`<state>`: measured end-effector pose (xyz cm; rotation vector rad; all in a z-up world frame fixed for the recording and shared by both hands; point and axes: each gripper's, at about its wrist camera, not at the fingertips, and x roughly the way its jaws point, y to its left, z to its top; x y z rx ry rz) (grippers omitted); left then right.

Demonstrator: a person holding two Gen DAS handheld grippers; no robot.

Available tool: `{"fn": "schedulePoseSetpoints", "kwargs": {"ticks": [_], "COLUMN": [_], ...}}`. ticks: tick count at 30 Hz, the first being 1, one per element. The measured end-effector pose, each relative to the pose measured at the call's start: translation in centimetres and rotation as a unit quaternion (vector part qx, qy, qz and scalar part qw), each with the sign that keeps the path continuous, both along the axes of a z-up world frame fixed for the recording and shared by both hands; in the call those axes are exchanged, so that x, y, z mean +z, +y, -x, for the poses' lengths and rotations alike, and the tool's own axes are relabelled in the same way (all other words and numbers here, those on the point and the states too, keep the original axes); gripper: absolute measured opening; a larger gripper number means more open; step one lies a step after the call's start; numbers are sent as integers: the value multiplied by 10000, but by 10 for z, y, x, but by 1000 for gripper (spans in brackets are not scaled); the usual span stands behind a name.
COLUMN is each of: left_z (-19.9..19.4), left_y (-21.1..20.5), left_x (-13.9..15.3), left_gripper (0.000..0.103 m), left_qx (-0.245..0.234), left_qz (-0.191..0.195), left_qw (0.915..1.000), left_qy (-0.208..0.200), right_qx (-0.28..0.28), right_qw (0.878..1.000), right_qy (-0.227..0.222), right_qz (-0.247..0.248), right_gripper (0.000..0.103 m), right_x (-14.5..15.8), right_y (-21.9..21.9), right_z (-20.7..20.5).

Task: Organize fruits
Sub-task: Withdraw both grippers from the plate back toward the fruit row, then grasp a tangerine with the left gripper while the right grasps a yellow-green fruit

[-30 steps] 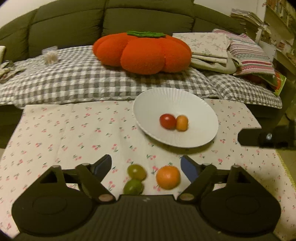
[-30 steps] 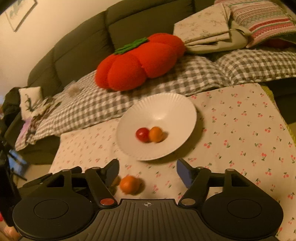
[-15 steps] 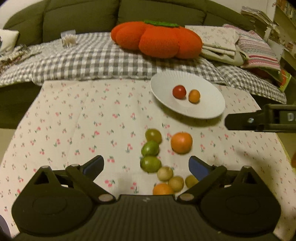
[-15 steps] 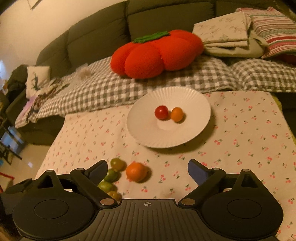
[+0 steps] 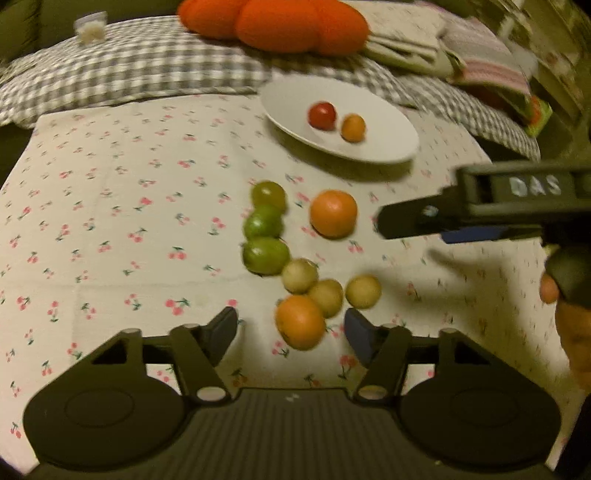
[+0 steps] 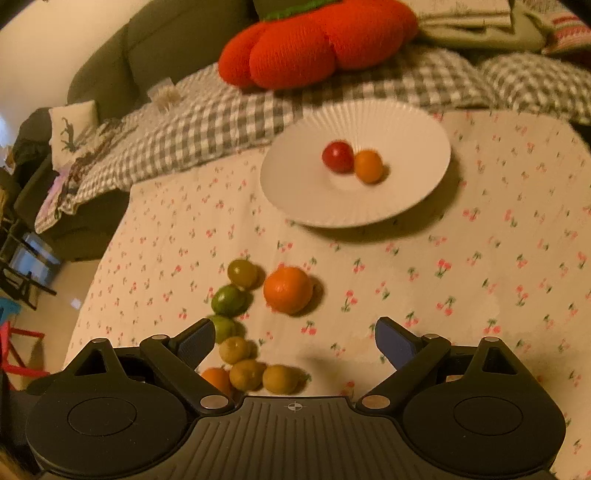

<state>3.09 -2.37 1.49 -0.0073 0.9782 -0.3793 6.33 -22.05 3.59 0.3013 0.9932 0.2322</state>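
A white ribbed plate [image 5: 388, 147] [image 6: 417, 192] at the far side of the table holds a red tomato [image 5: 322, 115] [image 6: 337, 156] and a small orange fruit [image 5: 353, 127] [image 6: 368, 166]. Loose on the cloth lie a large orange [image 5: 333, 213] [image 6: 288, 290], three green fruits [image 5: 266, 254] [image 6: 229, 299], three yellowish fruits [image 5: 363, 291] [image 6: 280, 379] and a second orange [image 5: 300, 322] [image 6: 217, 379]. My left gripper [image 5: 291, 328] is open, just above the second orange. My right gripper [image 6: 294, 341] is open and empty above the fruit cluster; it also shows in the left wrist view [image 5: 461, 218].
The table carries a cherry-print cloth [image 5: 129, 206] [image 6: 498, 277]. Behind it is a sofa with a grey checked blanket [image 5: 129, 70] [image 6: 207, 125], an orange pumpkin cushion [image 5: 273, 22] [image 6: 317, 44] and folded bedding [image 5: 406, 40]. The floor and stools [image 6: 18, 332] are at the left.
Both grippers have pulled back and tilted down over the last second, bringing the whole fruit cluster into view. The right gripper has moved further into the left wrist view. No fruit moved.
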Motion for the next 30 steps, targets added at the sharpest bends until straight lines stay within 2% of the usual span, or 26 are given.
{"fn": "schedulePoseSetpoints", "kwargs": {"ticks": [3,5,9,18,24,27,30], "left_z": [2,0,-1,3,-2,-4,-4], "left_y": [-8,-10,-12,-8,3,7,9], "left_x": [-5,-7,-11,-3,3,5,6], "left_gripper": [46,41,30,29,29,29,29], "left_qx": [-131,-164,-219,-159,72,158,178], "left_qz": [-137,-186,-214,-191,-102,-103,-62], "left_qw": [9998,9997,9995,9995,9997,9995,9995], "left_qy": [-8,-14,-13,-186,-231,-260,-270], "right_qx": [36,83,142,238,278,326,385], "right_qw": [9999,9997,9993,9981,9974,9971,9968], "right_qy": [156,217,341,570,657,685,679], "right_qz": [4,0,6,-41,8,-61,-175], "right_gripper": [90,86,72,49,46,41,31], "right_x": [-7,-10,-15,-27,-33,-36,-35], "right_y": [2,5,8,14,19,21,22], "right_z": [-1,-1,-2,-2,-3,-4,-3]}}
